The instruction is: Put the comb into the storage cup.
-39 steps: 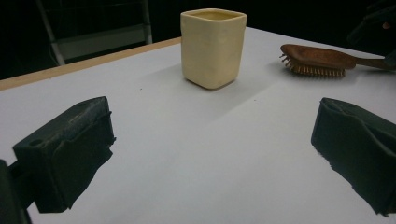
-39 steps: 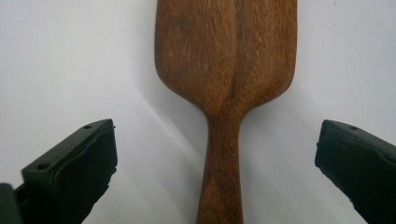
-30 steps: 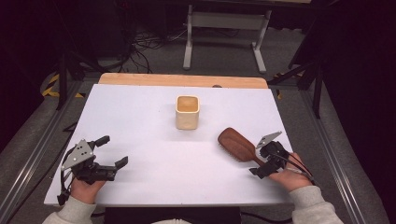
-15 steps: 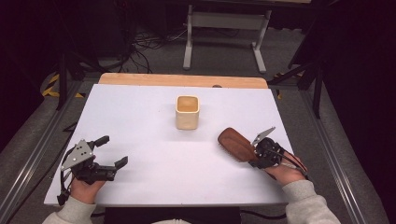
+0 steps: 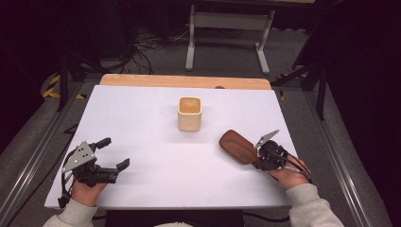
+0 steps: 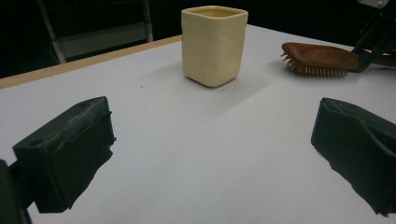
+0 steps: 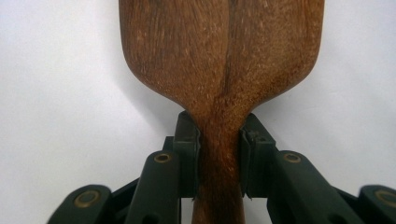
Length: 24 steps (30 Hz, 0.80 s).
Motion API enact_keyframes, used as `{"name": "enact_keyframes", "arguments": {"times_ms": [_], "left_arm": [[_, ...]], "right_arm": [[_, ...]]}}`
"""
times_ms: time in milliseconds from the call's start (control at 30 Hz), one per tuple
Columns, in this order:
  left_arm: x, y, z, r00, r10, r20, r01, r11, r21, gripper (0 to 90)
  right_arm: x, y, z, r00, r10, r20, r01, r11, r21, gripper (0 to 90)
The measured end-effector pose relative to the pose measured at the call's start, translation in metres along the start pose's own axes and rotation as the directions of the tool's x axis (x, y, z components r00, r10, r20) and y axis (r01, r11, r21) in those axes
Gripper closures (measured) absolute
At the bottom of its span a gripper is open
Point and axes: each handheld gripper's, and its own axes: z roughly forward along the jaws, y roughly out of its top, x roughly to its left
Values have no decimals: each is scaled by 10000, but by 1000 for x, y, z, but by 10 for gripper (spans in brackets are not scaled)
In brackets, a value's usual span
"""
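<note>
On table's right, right hand-held gripper (image 7: 219, 161) clamps hairbrush (image 7: 219, 56).

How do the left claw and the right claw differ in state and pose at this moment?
The left claw is open with nothing between its jaws, while the right claw is shut on the neck of the wooden hairbrush. The left claw points toward the cream cup across bare table; the right claw points along the hairbrush, which lies bristles down. Both are hand-held, low over the white table, near its front edge.
</note>
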Motion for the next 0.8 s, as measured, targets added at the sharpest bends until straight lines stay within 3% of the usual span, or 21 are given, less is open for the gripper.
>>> {"name": "enact_keyframes", "arguments": {"times_ms": [367,500,667,733,767,800], "left_arm": [[1,0,-1,9995,-95,311,93,9999,82,3],[0,-1,-2,9992,50,400,-49,10000,-11,3],[-1,-1,-3,9987,110,496,-106,9999,-70,11],[-1,-1,-3,9985,114,538,-110,9999,-80,7],[-1,-1,-3,9985,77,542,-71,9999,-118,3],[-1,0,-3,9982,73,591,-67,9999,-100,3]], "right_arm": [[6,-1,-6,9981,-438,434,456,9981,-407,728],[9,1,-15,9971,-581,491,623,9940,-899,728],[12,2,-26,9960,-696,555,779,9831,-1656,727],[16,3,-30,9947,-781,670,900,9757,-1997,727],[20,4,-34,9939,-869,681,1009,9654,-2406,727],[20,4,-34,9939,-869,681,1009,9654,-2406,727]]}}
